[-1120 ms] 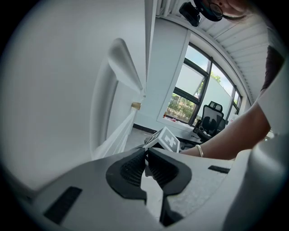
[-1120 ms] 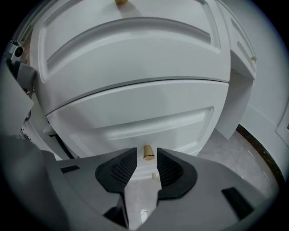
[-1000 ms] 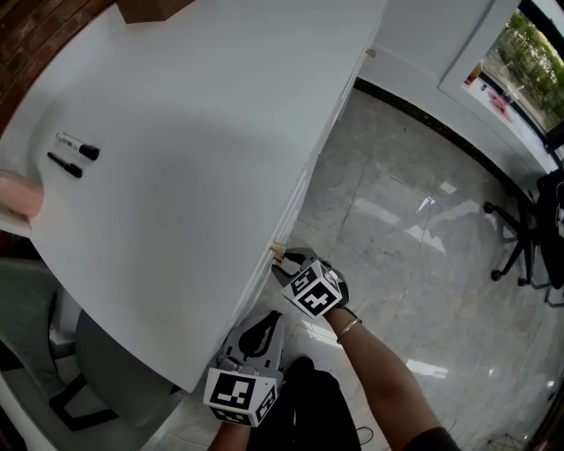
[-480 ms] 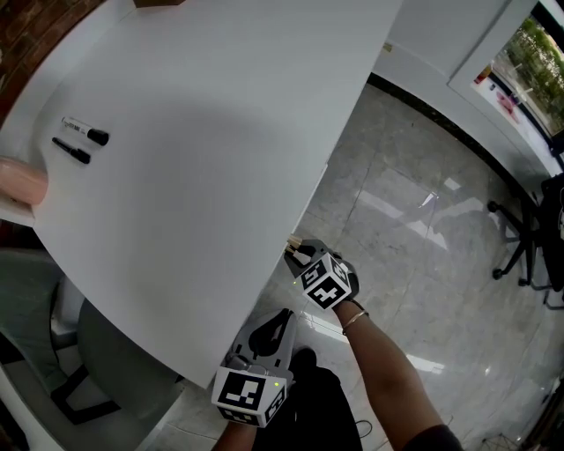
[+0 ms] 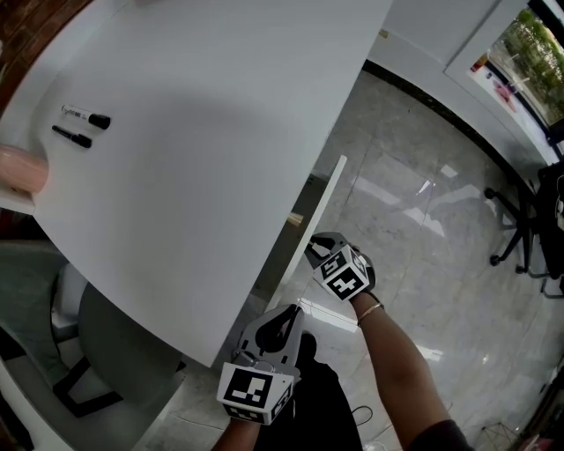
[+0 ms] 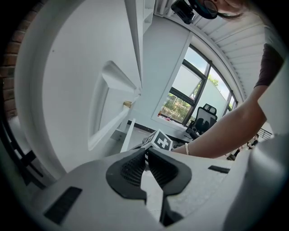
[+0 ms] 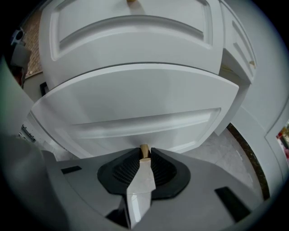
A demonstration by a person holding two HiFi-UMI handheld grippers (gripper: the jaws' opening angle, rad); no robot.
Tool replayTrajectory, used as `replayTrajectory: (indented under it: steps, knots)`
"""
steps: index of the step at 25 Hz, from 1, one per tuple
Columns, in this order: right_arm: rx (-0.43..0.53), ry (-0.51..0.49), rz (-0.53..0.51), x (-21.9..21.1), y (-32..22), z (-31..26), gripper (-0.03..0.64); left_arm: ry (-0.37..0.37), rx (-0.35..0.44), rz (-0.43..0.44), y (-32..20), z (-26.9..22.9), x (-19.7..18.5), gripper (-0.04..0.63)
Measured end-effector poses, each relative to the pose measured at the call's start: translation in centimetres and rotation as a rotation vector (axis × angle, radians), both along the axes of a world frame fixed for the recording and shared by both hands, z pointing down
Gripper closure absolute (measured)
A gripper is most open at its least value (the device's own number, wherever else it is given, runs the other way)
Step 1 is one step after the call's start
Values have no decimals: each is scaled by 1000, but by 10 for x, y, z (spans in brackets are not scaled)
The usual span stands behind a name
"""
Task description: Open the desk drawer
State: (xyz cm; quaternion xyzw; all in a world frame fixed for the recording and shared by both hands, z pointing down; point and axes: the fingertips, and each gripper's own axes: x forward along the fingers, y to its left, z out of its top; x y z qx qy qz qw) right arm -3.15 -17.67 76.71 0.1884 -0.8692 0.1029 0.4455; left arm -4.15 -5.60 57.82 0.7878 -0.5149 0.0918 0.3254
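The white drawer front (image 7: 135, 103) stands out from under the white desk top (image 5: 203, 132); in the head view it is a narrow white panel (image 5: 322, 211) seen from above. My right gripper (image 7: 144, 153) is shut on the drawer's small tan knob (image 7: 144, 150), with a black pad on each side of it. From above, the right gripper (image 5: 315, 245) sits at the panel's near end and hides that knob. My left gripper (image 6: 146, 155) is shut on nothing. It hangs lower and nearer to me (image 5: 286, 319), apart from the drawer.
A second tan knob (image 7: 132, 1) sits on another panelled front above. Two black markers (image 5: 84, 117) lie far left on the desk. A grey chair (image 5: 115, 352) stands under the desk's left side, a black office chair (image 5: 529, 220) at far right. Marble floor (image 5: 414, 203) lies to the right.
The right gripper closed on the knob and moved away from the desk. The drawer front came out with it and now shows past the desk edge. The left gripper shifted slightly.
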Motion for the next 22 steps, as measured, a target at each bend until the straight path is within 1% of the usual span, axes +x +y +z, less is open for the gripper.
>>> replayTrajectory:
  steps: [6,15,22]
  knots:
    - [-9,43,12,36,11,1,546,-4,-5,6,2,-3,-4,569]
    - [-21,85,73,79,21,2,543,-14,-11,33,4,-4,-1,569]
    - [-18,84,161,107,29,4,543,-27,-24,41,7,0,0,569]
